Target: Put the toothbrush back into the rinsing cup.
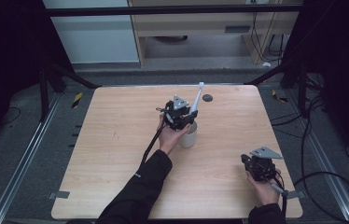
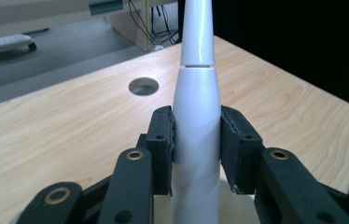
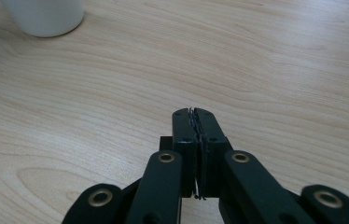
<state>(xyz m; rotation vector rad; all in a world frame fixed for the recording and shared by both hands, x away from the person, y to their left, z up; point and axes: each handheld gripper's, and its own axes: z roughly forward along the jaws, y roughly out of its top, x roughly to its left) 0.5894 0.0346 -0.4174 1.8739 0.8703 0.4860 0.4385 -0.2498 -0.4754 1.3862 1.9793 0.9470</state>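
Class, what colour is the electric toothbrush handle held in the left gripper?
White: the toothbrush handle shows best in the left gripper view, clamped by the left gripper.

surface: wooden table | on it: white cup

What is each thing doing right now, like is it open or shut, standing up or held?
Left gripper: shut on the toothbrush, above the cup.
Toothbrush: held, tilted, lower end at the cup.
Cup: upright on the table, beside the left hand.
Right gripper: shut, holding nothing, over bare wood.
Table: flat, with a round open hole near the far edge.
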